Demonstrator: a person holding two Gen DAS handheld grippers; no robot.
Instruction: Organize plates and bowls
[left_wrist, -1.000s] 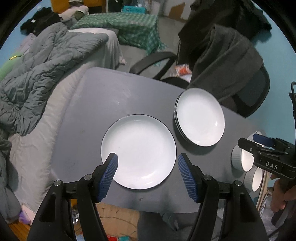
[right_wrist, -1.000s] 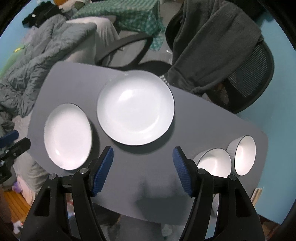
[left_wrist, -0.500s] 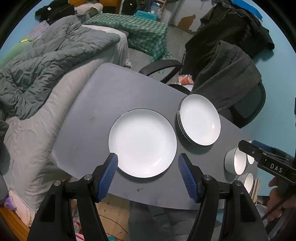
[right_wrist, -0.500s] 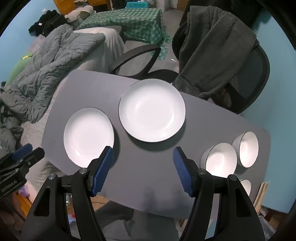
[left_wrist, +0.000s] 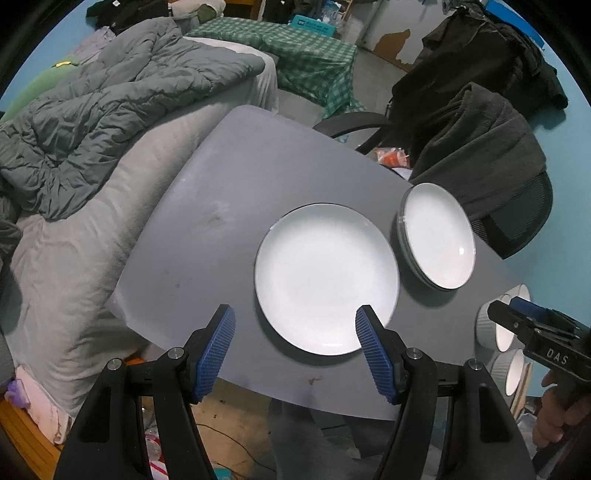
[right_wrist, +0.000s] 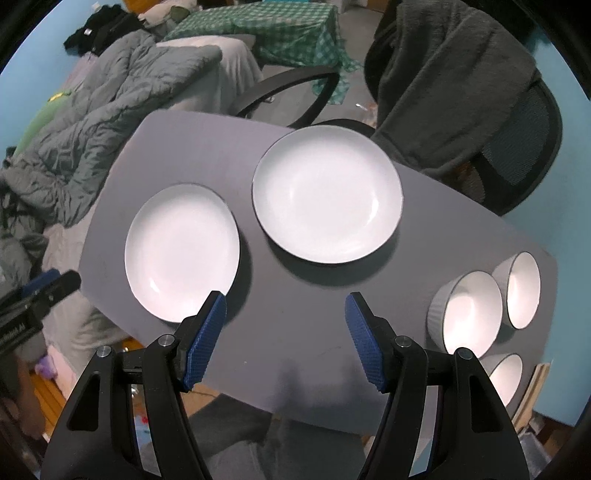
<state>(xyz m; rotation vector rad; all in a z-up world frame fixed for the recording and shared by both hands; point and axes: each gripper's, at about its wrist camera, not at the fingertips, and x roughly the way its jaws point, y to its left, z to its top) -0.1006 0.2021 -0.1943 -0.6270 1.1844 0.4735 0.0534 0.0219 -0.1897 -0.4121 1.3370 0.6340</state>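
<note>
Right view only, third bowl (right_wrist: 504, 376), beside table (right_wrist: 314, 350) edge

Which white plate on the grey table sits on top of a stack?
The far plate beside the draped chair: extra rims show beneath it. The near plate lies alone.

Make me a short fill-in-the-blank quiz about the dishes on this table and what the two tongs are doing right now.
1. Both the left tongs and the right tongs are ____ and hold nothing.
2. On the gray table, the right wrist view shows ____ white bowls clustered at the right end.
3. The plate stack sits nearest the office chair, which is draped with a dark ____.
4. The single plate lies flat and ____ from the stack.

Missing words: open; three; blanket; apart
</note>
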